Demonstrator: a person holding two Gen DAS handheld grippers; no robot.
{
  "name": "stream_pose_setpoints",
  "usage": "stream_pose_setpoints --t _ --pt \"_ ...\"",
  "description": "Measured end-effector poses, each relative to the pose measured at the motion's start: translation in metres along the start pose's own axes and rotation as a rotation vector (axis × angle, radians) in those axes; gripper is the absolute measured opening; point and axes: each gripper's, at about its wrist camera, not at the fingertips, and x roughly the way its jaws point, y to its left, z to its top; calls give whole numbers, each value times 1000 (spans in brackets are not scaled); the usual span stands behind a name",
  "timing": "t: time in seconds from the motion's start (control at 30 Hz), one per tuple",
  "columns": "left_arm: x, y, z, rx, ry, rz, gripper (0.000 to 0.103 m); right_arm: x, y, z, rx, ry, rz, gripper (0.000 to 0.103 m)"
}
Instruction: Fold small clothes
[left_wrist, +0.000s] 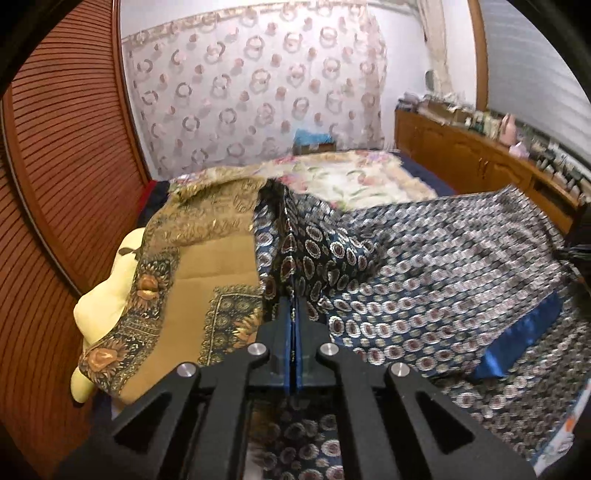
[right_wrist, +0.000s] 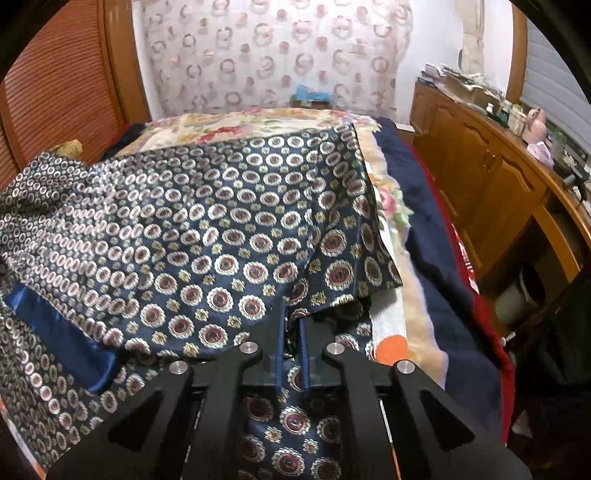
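The work happens on a bed (right_wrist: 436, 266), which carries a dark blue cover and, over it, a pale blanket with flowers (left_wrist: 351, 181). Behind the bed hangs a light curtain with ring patterns (left_wrist: 255, 88), on the left is a brown slatted door (left_wrist: 55, 166), and along the right wall runs a long wooden cabinet (right_wrist: 480, 177) with many small items on top, too blurred to name. I count one navy cloth with round medallions (right_wrist: 207, 229), spread across the bed and partly lifted, with a plain blue satin underside (right_wrist: 62, 332) showing where it turns over. Beside it, at the left, lies one ochre scarf with sunflowers (left_wrist: 199, 266), draped over one pale yellow cushion (left_wrist: 99, 306). There are two tools. The left tool (left_wrist: 293, 314) has its fingers pressed together on a raised fold of the navy cloth. The right tool (right_wrist: 291, 332) has its fingers close together with a narrow gap, and the edge of the same cloth sits gathered between them, so it looks clamped on it.
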Motion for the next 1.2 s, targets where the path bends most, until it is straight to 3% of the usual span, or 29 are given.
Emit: stream_pose_setpoints --t 0.33,0.53,0.73,0.87,1.03,1.2 --pt "-48 17 -3 -111 -71 -142 0 -75 6 -6 -19 -161 61 1" --pt "-63 27 -30 -162 -57 -193 0 -115 -10 -31 7 -180 99 1" --pt "-71 37 -76 -231 -9 -191 0 -148 -16 -63 24 -167 108 1" --pt "-61 32 -96 -219 34 -141 0 -142 -14 -80 15 -107 90 1" --pt "-49 28 -102 -215 56 -106 0 -126 -12 -89 18 -63 76 1" --pt "-43 26 -101 -208 82 -117 0 -121 -1 -91 -16 -44 52 3"
